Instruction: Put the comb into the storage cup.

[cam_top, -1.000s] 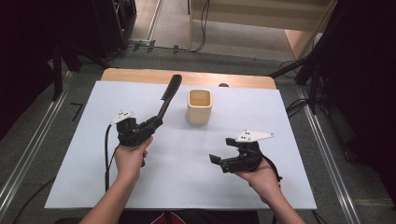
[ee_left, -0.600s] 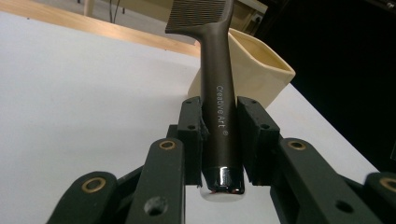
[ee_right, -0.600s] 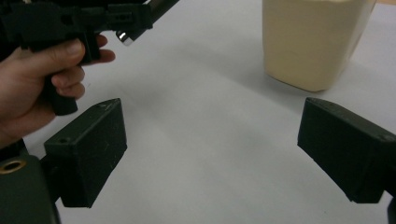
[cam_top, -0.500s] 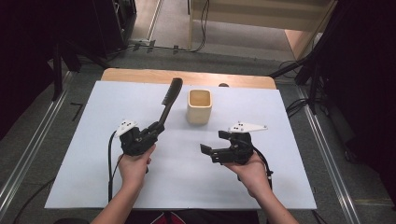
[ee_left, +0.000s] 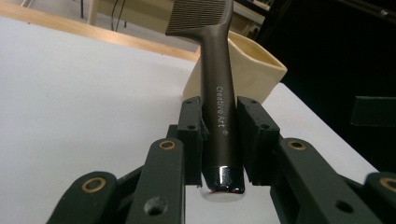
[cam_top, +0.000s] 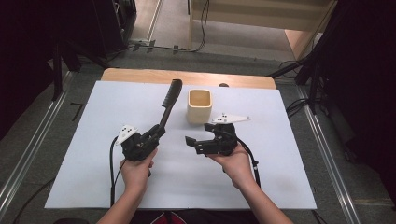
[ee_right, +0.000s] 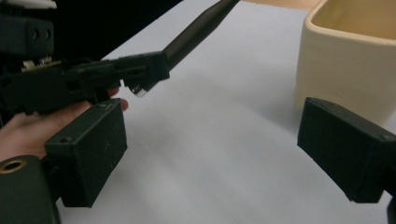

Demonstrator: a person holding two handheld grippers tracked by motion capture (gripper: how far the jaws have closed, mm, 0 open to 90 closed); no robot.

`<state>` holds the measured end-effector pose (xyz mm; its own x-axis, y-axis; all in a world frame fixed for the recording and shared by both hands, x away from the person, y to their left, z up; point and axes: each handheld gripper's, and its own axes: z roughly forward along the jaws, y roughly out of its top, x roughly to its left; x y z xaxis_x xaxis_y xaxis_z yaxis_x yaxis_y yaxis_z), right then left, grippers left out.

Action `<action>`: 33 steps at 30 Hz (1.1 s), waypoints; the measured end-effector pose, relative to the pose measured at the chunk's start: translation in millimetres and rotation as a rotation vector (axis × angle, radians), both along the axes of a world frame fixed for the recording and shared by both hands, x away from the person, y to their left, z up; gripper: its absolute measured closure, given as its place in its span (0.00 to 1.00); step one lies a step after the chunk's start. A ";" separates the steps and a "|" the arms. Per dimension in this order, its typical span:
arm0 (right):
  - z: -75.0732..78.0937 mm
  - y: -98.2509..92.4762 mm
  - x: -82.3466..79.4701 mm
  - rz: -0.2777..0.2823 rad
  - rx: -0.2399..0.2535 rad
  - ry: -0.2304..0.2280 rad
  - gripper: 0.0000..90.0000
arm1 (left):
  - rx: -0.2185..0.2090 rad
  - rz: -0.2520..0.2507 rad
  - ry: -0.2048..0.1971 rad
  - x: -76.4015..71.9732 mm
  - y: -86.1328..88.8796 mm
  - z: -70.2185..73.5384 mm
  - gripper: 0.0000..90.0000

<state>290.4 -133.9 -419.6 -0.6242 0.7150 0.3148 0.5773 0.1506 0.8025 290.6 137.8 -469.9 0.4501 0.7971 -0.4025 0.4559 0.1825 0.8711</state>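
Note:
A dark comb [cam_top: 168, 102] with a long handle sticks out toward the far side of the table, lifted off the white sheet. My left gripper [cam_top: 156, 133] is shut on the handle's lower end; in the left gripper view the pads [ee_left: 191, 126] press both sides of the handle [ee_left: 219, 102]. A cream square cup [cam_top: 200, 105] stands upright just right of the comb. My right gripper [cam_top: 192, 142] hovers in front of the cup, points left toward the left gripper and is open with nothing between its jaws [ee_right: 215, 140]. The right gripper view has the cup [ee_right: 345, 60] at its right and the comb [ee_right: 196, 32] above.
A white sheet [cam_top: 84, 140] covers most of the table; a strip of bare wood [cam_top: 140, 74] runs along the far edge. Cables trail from both grippers toward the person. Dark stands and floor rails flank the table.
My right gripper has moved left, toward the middle of the table and the cup. The left gripper with the comb has drawn slightly toward the person.

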 end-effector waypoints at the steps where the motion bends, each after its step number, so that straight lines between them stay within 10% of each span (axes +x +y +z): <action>1: 1.0 1.4 2.1 -0.003 0.008 0.004 0.07 | -0.002 0.003 -0.003 -0.5 0.2 -0.3 0.82; 33: 7.1 39.2 54.8 -0.083 0.052 0.043 0.07 | -0.076 0.036 -0.042 1.4 -2.0 -13.3 0.82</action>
<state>345.1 -94.7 -412.6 -0.5489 0.7455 0.3781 0.6202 0.0599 0.7822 292.0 135.8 -483.2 0.4398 0.7807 -0.4438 0.4109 0.2645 0.8725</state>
